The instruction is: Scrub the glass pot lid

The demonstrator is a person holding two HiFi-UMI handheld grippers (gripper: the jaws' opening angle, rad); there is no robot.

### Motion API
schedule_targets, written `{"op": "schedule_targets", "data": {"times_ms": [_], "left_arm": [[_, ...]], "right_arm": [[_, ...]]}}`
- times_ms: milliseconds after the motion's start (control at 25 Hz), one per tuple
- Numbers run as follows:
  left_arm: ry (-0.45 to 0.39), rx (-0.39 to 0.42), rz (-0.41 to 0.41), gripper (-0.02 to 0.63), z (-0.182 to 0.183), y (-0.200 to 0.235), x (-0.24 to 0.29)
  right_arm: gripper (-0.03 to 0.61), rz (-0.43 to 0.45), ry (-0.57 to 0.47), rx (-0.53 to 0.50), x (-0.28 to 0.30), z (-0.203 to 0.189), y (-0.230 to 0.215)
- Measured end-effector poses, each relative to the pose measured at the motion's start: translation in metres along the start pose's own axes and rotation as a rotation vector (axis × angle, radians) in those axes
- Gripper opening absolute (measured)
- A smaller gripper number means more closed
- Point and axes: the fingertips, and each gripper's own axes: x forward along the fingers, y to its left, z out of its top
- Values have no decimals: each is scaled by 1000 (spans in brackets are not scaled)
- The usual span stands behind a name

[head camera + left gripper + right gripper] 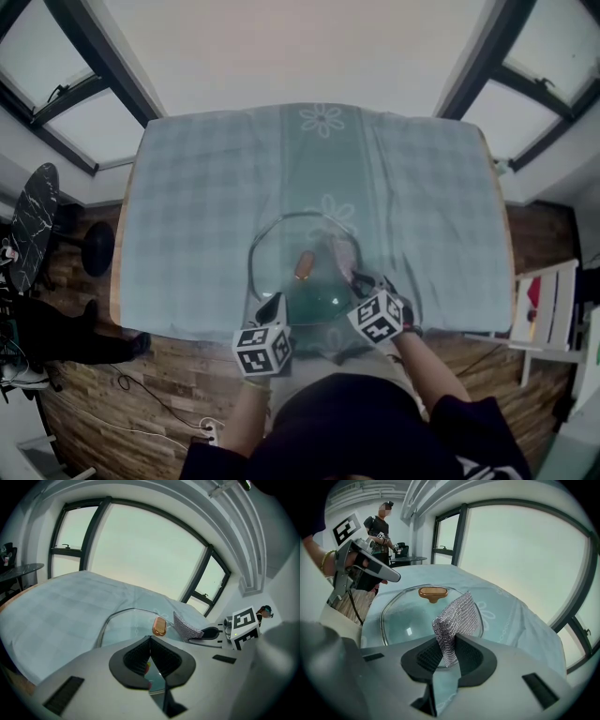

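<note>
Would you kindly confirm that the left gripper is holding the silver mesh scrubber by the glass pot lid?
Not quite; the side is wrong. It is the right gripper that is shut on the silver mesh scrubber by the glass pot lid, as the right gripper view shows.

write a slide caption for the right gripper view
Right tongs grip a silver mesh scrubber over the glass pot lid

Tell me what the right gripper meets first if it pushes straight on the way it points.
Most likely the glass lid: the mesh cloth clamped in the right gripper juts ahead and would touch the glass short of the amber handle, though depth is unclear.
</note>
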Motion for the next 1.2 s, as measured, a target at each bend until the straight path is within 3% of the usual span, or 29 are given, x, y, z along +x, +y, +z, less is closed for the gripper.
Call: {"op": "schedule_targets", "data": {"times_ms": [1200], "left_arm": [[40, 60, -86, 3, -18, 16, -43]], "right_arm": [[74, -1, 46, 38, -19, -8, 90]]}}
